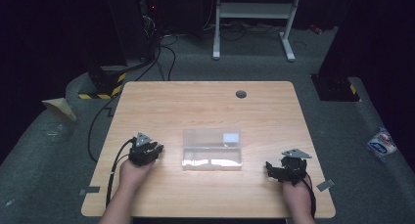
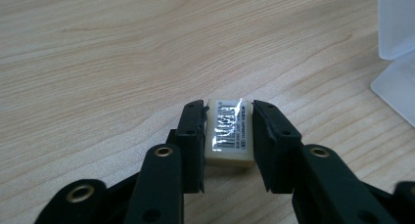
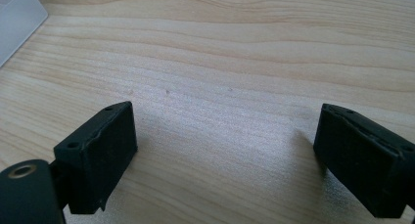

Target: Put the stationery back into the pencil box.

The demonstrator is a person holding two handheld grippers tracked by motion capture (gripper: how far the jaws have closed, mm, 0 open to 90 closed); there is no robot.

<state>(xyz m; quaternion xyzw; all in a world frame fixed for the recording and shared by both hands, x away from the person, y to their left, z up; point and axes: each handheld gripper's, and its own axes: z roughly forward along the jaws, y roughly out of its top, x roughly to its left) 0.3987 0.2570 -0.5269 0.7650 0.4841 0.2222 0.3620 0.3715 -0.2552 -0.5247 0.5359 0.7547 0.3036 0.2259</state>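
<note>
The left gripper [image 2: 228, 136] has its 2 black jaws pressed on the 2 long sides of a small white eraser [image 2: 229, 133] with a shiny wrapper and a barcode on top. The eraser looks like it sits on the wooden table [image 1: 205, 106], or just over it; I cannot tell which. It is near the left side of the clear plastic box [image 1: 212, 149], which lies in the middle of the table between the 2 hands. The right gripper [image 3: 225, 160] has its 2 jaws wide apart with nothing between them, low over bare wood on the other side of the box. What could go wrong? The wrapper is slick, so the eraser may slip out if the squeeze gets weak. The jaws hold only its sides, so it could twist or tip when lifted. If it is meant to go in the box, it could bump the box wall and push the light box away, since the right gripper is not holding it.
</note>
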